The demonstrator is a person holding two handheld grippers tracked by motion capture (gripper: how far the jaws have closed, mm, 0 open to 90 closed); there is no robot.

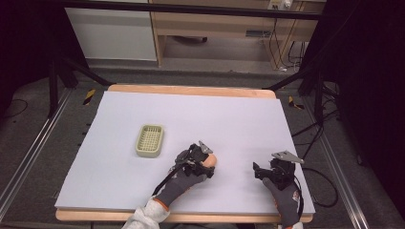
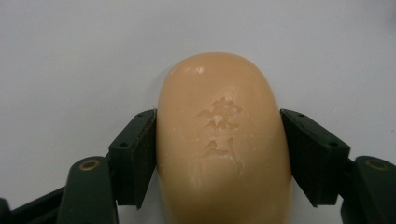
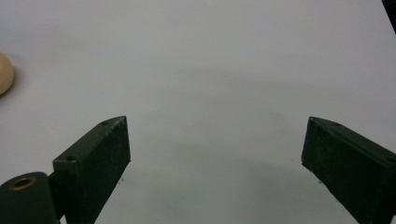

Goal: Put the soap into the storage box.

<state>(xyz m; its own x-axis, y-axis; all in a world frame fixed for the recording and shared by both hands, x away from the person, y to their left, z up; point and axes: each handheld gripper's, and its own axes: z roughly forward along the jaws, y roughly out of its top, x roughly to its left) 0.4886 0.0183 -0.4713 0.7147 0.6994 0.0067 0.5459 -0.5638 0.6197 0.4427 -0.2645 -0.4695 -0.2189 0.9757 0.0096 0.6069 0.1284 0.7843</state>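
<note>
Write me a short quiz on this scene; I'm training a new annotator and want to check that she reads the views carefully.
1. True or false: the left hand-held gripper has its jaws closed on the bar of soap.
2. Multiple choice: the soap dish is (A) holding the soap, (B) without soap, standing on the table to the left of both grippers, (C) gripped by the right hand-held gripper.
3. Fill in: the right hand-held gripper's jaws stand ____ with nothing between them.

Key
1. True: both jaws press the soap's sides.
2. B.
3. Open.
</note>
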